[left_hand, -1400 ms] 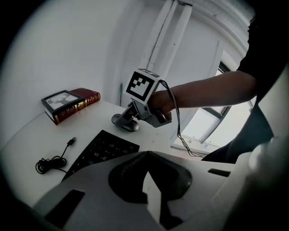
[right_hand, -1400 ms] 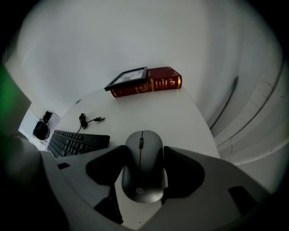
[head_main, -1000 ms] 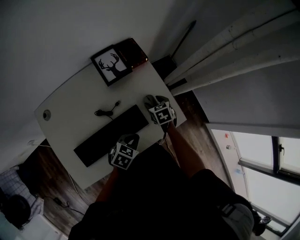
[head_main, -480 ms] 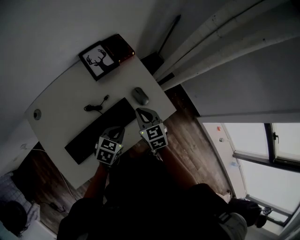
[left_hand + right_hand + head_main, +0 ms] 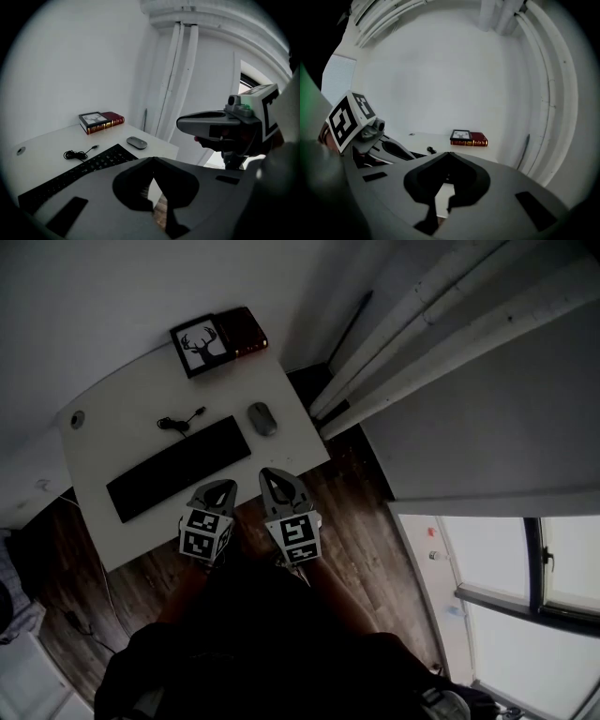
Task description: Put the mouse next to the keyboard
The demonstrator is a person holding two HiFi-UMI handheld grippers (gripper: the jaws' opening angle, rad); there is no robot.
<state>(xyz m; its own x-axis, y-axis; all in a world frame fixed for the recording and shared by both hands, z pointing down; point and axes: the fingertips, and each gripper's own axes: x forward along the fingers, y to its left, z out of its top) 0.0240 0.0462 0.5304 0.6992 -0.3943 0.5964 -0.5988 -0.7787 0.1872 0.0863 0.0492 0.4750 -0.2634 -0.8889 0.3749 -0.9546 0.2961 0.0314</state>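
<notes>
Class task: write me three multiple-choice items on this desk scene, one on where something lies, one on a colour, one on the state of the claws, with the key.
1. Where is the mouse?
A. on the desk, just off the keyboard's end
B. on top of the keyboard
C. hanging over the desk's edge

2. What colour is the keyboard?
A. white
B. black
C. red

3. How do the left claw and right claw stand?
A. both shut, empty
B. both wide open
C. one shut on the mouse

Key:
1 A, as the head view shows the mouse lying on the desk beside the keyboard's end.
2 B, as the keyboard is dark against the white desk.
3 A, as each gripper view shows its jaws together with nothing between them.
</notes>
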